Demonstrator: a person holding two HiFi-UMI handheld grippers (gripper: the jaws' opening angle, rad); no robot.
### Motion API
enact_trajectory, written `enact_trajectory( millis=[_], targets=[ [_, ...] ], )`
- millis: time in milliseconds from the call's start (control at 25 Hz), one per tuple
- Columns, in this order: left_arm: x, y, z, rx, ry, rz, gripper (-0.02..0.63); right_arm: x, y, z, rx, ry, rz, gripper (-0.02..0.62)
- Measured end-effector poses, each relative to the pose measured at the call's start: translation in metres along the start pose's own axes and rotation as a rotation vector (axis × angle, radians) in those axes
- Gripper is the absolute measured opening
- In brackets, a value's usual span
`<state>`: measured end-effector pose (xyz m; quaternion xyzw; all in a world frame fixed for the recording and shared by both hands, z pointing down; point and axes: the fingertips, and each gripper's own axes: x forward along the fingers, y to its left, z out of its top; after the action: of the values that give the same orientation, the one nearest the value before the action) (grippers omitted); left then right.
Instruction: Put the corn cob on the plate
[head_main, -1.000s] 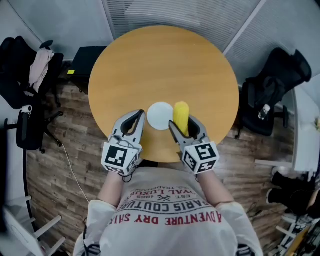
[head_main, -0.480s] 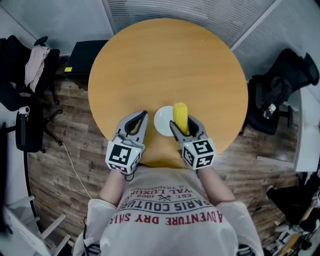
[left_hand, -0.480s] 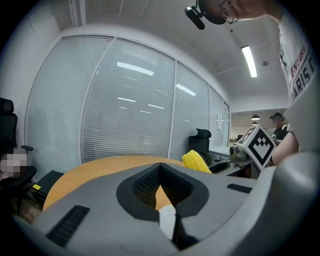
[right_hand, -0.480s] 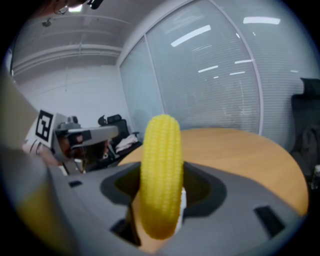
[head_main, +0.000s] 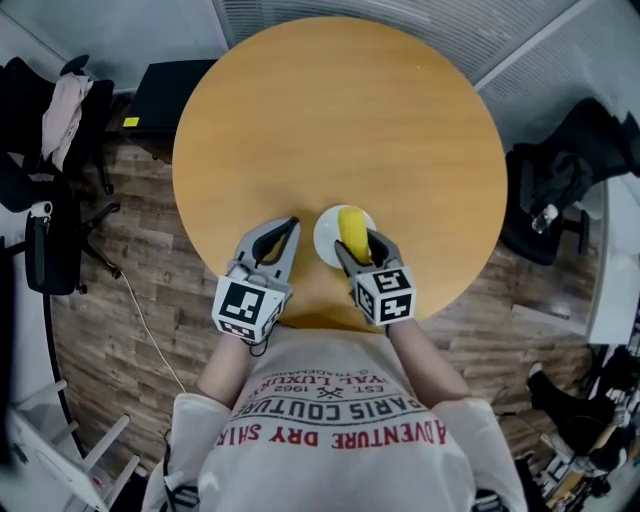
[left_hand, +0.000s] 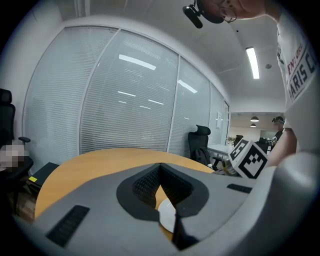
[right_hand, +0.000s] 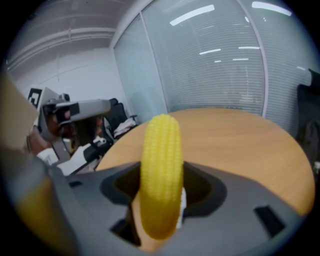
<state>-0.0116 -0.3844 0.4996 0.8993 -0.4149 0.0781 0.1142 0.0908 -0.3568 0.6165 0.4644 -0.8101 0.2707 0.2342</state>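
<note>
1. The right gripper (head_main: 357, 242) is clamping the corn cob (head_main: 351, 224). Its jaws are pressing on both sides of the cob's near end.
2. The cob's long axis is running along the jaws and pointing forward, away from the person. Most of its length is projecting past the jaw tips.
3. In the head view, the cob is lying over the white plate (head_main: 325, 240), directly ahead of and below the right gripper. Whether cob and plate are touching cannot be determined.
4. The left gripper (head_main: 288, 228) is hovering closed and empty, just beside the plate's left edge.
5. Count: one corn cob, one plate and two grippers, all above the round table (head_main: 340, 110).
6. Judgement: the coming move is calling only for lowering the cob and unclamping it.
</note>
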Motion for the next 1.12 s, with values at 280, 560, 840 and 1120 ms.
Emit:
enact_trajectory(
  millis=[280, 560, 840, 1120],
  targets=[
    [0.002, 0.005, -0.002, 0.008, 0.002, -0.001, 0.032, 0.03, -0.009, -0.031, -0.008, 0.118, -0.021, 0.264],
    [0.006, 0.008, -0.002, -0.024, 0.021, 0.009, 0.032, 0.052, -0.021, -0.052, 0.0, 0.204, -0.028, 0.264],
    [0.007, 0.016, -0.008, -0.038, 0.032, 0.018, 0.032, 0.064, -0.02, -0.054, -0.004, 0.229, -0.022, 0.264],
    [0.008, 0.022, -0.008, -0.018, 0.03, 0.011, 0.032, 0.071, -0.021, -0.061, 0.008, 0.284, -0.035, 0.264]
  ],
)
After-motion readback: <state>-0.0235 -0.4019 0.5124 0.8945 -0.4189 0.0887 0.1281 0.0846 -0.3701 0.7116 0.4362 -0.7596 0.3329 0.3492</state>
